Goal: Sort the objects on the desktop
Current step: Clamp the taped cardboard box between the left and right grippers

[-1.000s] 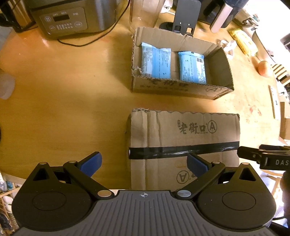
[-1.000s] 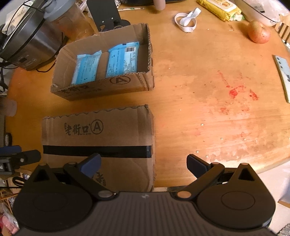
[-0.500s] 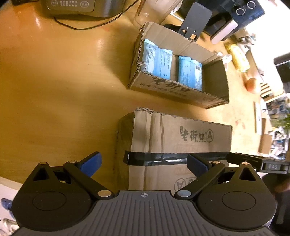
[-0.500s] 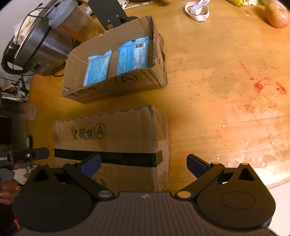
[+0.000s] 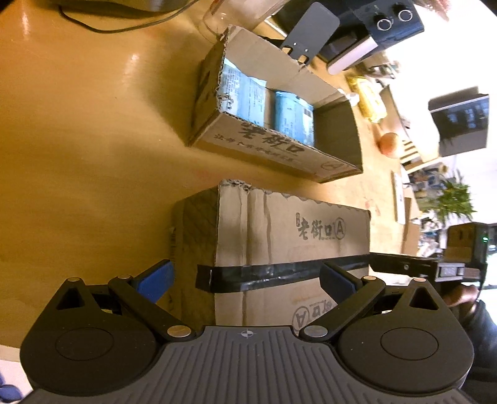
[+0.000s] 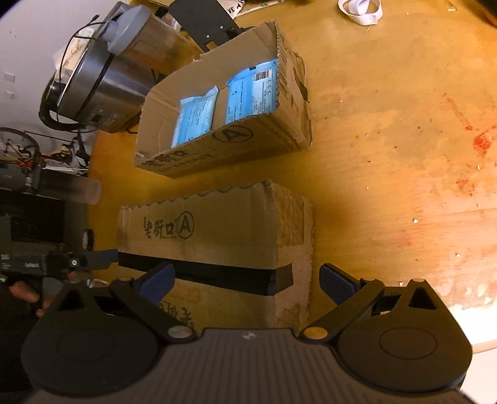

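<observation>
A closed cardboard box with a black tape band lies on the wooden table near its front edge; it also shows in the right wrist view. Behind it stands an open cardboard box holding two blue packets; the box and packets show in the right wrist view too. My left gripper is open, its fingers straddling the closed box's left end. My right gripper is open, straddling the box's right end. Each gripper shows at the edge of the other's view.
A steel rice cooker and a grey-lidded jar stand at the back left. A black stand is behind the open box. An apple, a yellow packet and a white strap lie at the right.
Both grippers have tilted outward and come lower, to the two ends of the closed box. Both stay open. The boxes have not moved.
</observation>
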A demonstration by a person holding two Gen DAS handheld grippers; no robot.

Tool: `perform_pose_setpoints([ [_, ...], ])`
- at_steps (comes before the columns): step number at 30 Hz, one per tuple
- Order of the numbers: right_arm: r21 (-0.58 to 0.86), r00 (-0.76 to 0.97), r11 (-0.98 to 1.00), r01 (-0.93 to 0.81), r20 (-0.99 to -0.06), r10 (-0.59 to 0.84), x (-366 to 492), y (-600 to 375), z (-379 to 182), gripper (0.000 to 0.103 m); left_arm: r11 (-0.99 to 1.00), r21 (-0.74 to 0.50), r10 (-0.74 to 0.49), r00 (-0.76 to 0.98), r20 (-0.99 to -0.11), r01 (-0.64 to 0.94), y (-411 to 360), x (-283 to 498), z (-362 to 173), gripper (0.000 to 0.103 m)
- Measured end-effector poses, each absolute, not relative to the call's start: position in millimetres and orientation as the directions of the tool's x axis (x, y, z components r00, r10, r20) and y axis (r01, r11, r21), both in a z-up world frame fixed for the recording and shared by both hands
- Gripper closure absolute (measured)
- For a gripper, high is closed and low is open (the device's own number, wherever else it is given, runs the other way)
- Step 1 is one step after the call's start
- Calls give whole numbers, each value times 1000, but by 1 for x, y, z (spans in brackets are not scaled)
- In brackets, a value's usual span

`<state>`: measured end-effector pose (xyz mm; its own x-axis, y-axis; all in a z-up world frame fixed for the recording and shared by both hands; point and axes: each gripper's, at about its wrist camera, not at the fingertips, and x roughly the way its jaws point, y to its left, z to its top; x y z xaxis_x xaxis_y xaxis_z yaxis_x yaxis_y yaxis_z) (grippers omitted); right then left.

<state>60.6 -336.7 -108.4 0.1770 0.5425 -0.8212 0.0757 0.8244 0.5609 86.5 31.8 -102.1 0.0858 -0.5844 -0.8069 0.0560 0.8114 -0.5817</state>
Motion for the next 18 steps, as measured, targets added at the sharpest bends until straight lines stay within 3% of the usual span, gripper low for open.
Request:
perform_pose_setpoints([
  [5, 582, 176, 809, 79, -807, 564, 60, -342, -112, 3, 795, -603, -606, 72, -792, 67, 37, 86, -109, 1],
  [8, 599, 177, 797, 79, -795, 580, 60, -344, -113, 9, 781, -621, -625, 62, -779, 62, 42, 86, -115, 4],
  [9, 604, 177, 793, 79, -791, 585, 60, -345, -114, 12, 775, -630, -632, 60, -772, 52, 44, 86, -117, 15],
  [10, 602, 177, 795, 78, -793, 583, 60, -345, -114, 14, 772, -634, -635, 59, -770, 44, 47, 87, -118, 19],
  [12, 607, 178, 791, 77, -789, 588, 60, -346, -114, 25, 778, -627, -628, 67, -775, 37, 50, 87, -119, 20],
  [13, 609, 179, 790, 76, -787, 590, 60, -346, -114, 30, 781, -623, -624, 65, -779, 36, 51, 88, -120, 29],
  [15, 613, 181, 786, 75, -784, 594, 59, -346, -113, 49, 785, -618, -619, 58, -783, 30, 50, 88, -124, 39],
  [18, 620, 183, 781, 73, -778, 601, 59, -347, -113, 59, 776, -630, -630, 64, -774, 27, 49, 87, -125, 44],
])
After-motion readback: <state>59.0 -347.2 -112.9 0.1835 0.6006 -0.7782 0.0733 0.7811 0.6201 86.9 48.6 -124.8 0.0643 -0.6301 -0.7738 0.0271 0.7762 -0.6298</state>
